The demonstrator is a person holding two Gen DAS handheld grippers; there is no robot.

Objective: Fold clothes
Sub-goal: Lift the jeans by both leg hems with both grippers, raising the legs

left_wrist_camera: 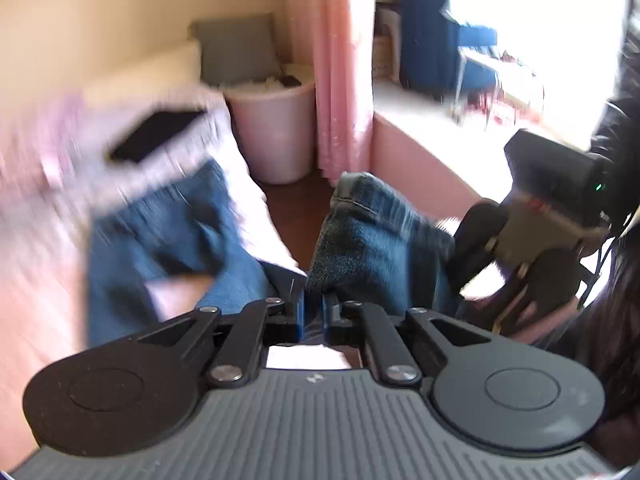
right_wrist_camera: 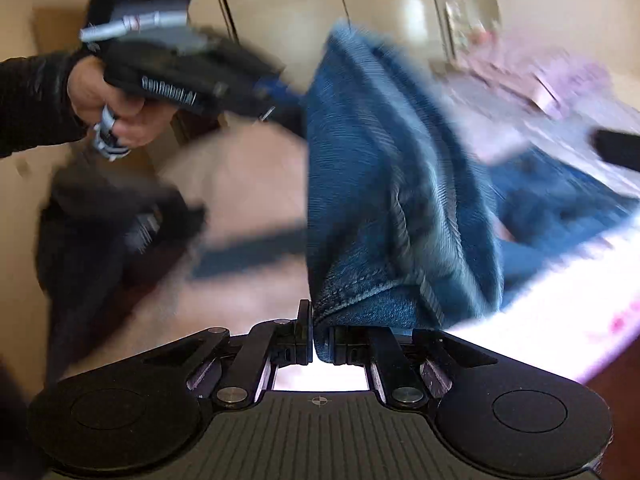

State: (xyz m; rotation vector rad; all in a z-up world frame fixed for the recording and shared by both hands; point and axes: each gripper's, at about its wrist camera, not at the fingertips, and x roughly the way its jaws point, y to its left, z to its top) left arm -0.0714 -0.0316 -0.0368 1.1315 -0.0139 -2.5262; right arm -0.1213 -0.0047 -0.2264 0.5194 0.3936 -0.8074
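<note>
A pair of blue jeans [left_wrist_camera: 372, 236] is stretched in the air between both grippers, the rest [left_wrist_camera: 160, 240] trailing down onto the white bed. My left gripper [left_wrist_camera: 312, 312] is shut on a bunched edge of the denim. In the right wrist view the jeans [right_wrist_camera: 392, 184] rise from my right gripper [right_wrist_camera: 320, 336], which is shut on a stitched hem. The other gripper, the left one [right_wrist_camera: 276, 92], shows there at upper left, held by a hand [right_wrist_camera: 100, 100] in a black sleeve, clamped on the far end of the denim. Both views are motion-blurred.
A pink bin [left_wrist_camera: 276, 128] stands by a pink curtain [left_wrist_camera: 340, 68] past the bed's corner. A dark flat object [left_wrist_camera: 156, 136] lies on the bed [left_wrist_camera: 248, 168] behind the jeans. Blue chairs [left_wrist_camera: 444, 40] stand by the bright window. A dark garment [right_wrist_camera: 104, 232] hangs at the left.
</note>
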